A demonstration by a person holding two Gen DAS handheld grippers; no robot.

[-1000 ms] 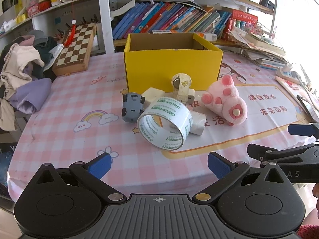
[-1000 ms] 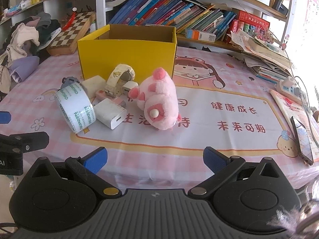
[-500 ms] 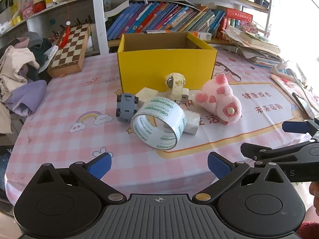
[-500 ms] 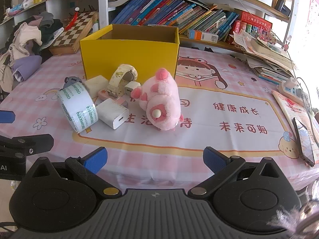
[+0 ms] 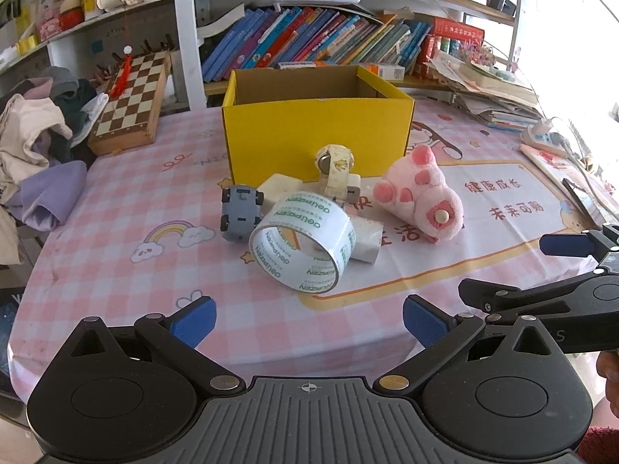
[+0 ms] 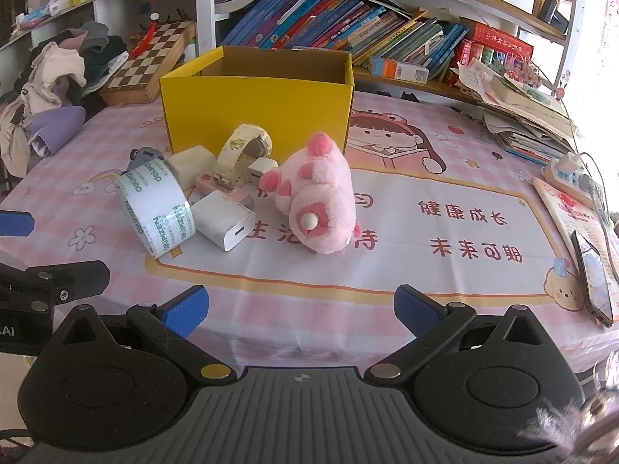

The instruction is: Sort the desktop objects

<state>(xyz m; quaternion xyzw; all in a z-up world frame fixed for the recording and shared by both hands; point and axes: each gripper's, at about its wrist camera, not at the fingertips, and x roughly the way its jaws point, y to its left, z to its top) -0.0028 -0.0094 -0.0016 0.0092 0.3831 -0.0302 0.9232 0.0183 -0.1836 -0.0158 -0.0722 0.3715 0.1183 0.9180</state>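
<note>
We see a yellow cardboard box standing open at the back. Just before it cluster a tape roll on its edge, a grey toy car tipped up, a cream watch, white chargers, and a pink plush toy lying on its side.

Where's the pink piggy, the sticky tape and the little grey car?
pink piggy (image 6: 321, 201), right wrist view, on its plush body.
sticky tape (image 5: 309, 212), left wrist view, on the printed outer band.
grey car (image 5: 240, 212), left wrist view, on its underside.
</note>
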